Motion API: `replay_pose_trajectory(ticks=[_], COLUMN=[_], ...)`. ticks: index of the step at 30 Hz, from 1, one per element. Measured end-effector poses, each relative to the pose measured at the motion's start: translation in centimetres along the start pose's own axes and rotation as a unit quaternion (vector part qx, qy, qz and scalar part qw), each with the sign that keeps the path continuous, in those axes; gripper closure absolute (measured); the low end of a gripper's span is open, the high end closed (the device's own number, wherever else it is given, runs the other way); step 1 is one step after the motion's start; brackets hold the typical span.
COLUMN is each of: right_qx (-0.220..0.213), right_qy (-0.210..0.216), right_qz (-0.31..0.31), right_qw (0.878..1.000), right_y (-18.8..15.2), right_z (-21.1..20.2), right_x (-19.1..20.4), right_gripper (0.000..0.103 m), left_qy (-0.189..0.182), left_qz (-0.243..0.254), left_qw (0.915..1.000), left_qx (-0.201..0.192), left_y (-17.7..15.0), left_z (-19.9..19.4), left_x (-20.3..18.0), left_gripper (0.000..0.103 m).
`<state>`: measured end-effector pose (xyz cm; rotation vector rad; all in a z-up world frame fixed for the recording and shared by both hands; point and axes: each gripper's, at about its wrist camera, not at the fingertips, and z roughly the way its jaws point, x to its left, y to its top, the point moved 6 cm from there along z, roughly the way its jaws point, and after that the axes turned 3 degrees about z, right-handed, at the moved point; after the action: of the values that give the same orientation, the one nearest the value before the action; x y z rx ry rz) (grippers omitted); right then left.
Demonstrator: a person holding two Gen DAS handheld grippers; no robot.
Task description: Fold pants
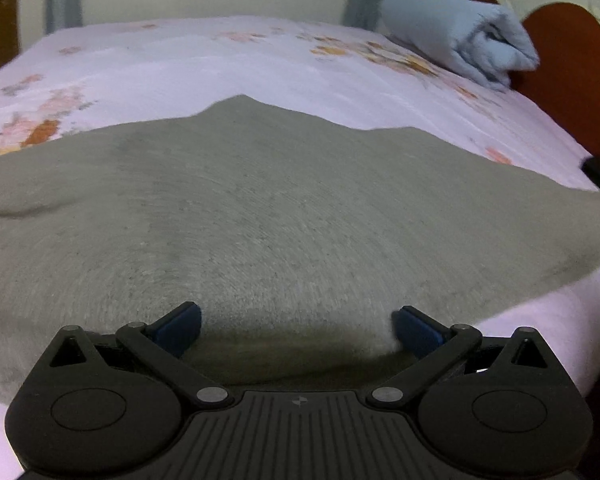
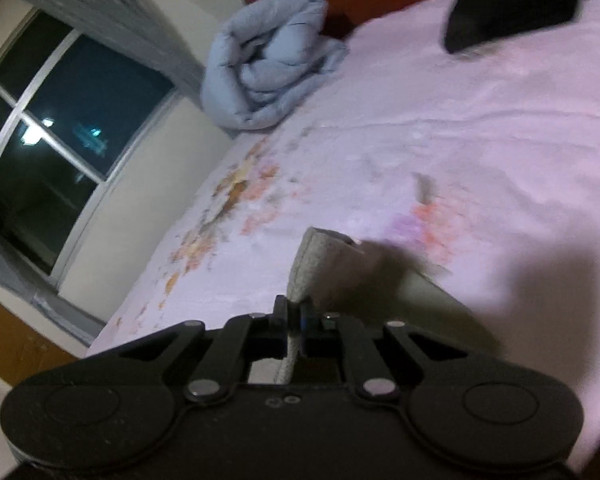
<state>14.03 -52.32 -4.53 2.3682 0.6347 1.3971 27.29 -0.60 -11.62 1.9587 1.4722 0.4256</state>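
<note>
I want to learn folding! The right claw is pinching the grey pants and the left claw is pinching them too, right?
Not quite. The right claw is pinching the grey pants, but the left claw is wide open, with the pants only lying between its fingers. The left wrist view shows this.

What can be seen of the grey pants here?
The pants are grey-green knit cloth, spread mostly flat across the floral bedsheet, with a low peak along the far edge. The open left gripper hovers at the near edge. The right gripper is shut on another edge, lifting it off the sheet.
</note>
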Motion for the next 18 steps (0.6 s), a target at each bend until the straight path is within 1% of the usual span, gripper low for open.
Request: replay_pose_trajectory(ticks=[1, 3, 6, 10, 13, 14, 16, 18], right_qx=[0.002, 0.009, 0.010, 0.001, -0.004, -0.002, 0.005, 0.012], right_qy=[-0.010, -0.023, -0.036, -0.035, -0.032, -0.034, -0.052, -0.051], right_qz=[0.003, 0.031, 0.049, 0.061, 0.050, 0.050, 0.049, 0.057], right_qw=[1.000, 0.999, 0.998, 0.998, 0.998, 0.998, 0.997, 0.997], right_y=[-0.4, -1.1, -2.0, -2.4, -2.5, -2.5, -2.7, -2.8], right_z=[0.1, 0.4, 0.9, 0.8, 0.4, 0.3, 0.8, 1.1], right_x=[-0.7, -2.8, -4.3, -4.6, -4.5, -5.0, -6.4, -6.9], right_gripper=[0.103, 0.103, 0.103, 0.103, 0.103, 0.103, 0.103, 0.103], left_qy=[-0.007, -0.020, -0.026, -0.025, -0.025, -0.024, -0.018, 0.003], left_qz=[0.001, 0.003, 0.012, 0.022, 0.025, 0.026, 0.024, 0.010], left_qw=[1.0000, 0.9998, 0.9996, 0.9995, 0.9994, 0.9993, 0.9995, 0.9993], left_qx=[0.001, 0.000, -0.002, 0.000, -0.004, -0.007, -0.015, -0.035], left_y=[0.0, 0.0, -0.2, -0.3, -0.5, -0.6, -0.8, -1.1], left_z=[-0.1, -0.2, -0.3, -0.5, -0.8, -0.9, -1.2, -1.9], left_x=[0.1, 0.2, 0.2, -0.1, 0.0, 0.1, 0.1, 0.3], left_gripper=[0.000, 0.000, 0.000, 0.000, 0.000, 0.000, 0.000, 0.000])
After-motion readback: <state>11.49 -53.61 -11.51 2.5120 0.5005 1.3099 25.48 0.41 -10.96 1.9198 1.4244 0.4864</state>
